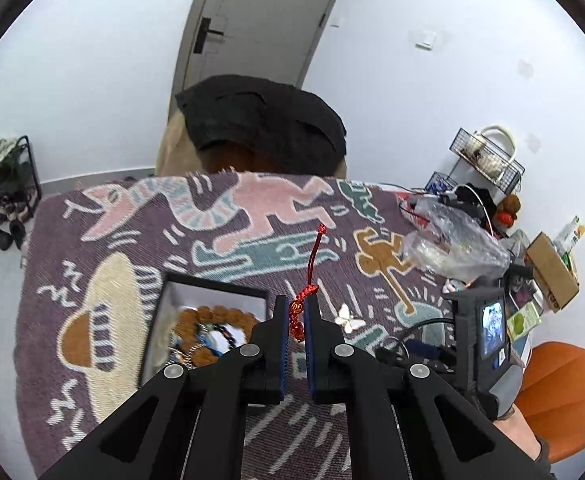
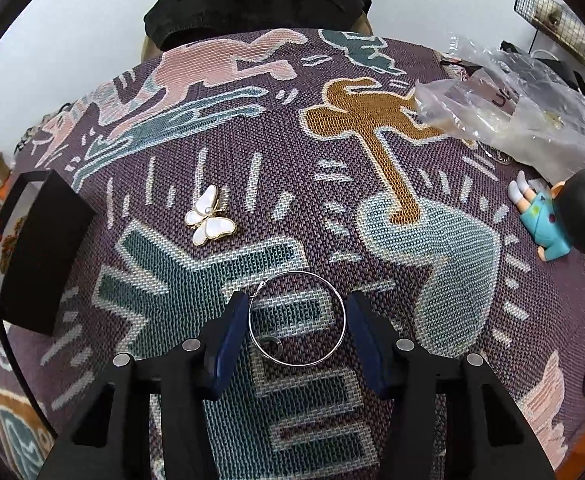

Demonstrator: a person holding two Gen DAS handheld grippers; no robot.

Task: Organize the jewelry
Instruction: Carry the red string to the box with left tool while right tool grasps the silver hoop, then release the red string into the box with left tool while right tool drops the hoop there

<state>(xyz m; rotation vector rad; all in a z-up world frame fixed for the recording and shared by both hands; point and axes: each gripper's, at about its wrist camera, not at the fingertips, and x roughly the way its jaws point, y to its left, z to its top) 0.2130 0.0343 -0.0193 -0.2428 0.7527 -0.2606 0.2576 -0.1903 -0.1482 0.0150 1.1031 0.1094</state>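
**Count of items on the patterned cloth**

One woven patterned cloth [image 2: 412,240] is seen covering the table. One black tray [image 1: 212,286] is counted, with several beaded bracelets [image 1: 212,316] inside; their exact number cannot be told. One red beaded charm [image 1: 297,316] on a cord is counted. One white butterfly brooch [image 2: 209,221] is seen. One silver hoop [image 2: 297,319] is counted. One toy figure [image 2: 560,216] and one clear plastic bag [image 2: 504,116] are counted. Two grippers are counted: a left gripper [image 1: 296,312] and a right gripper [image 2: 297,312].
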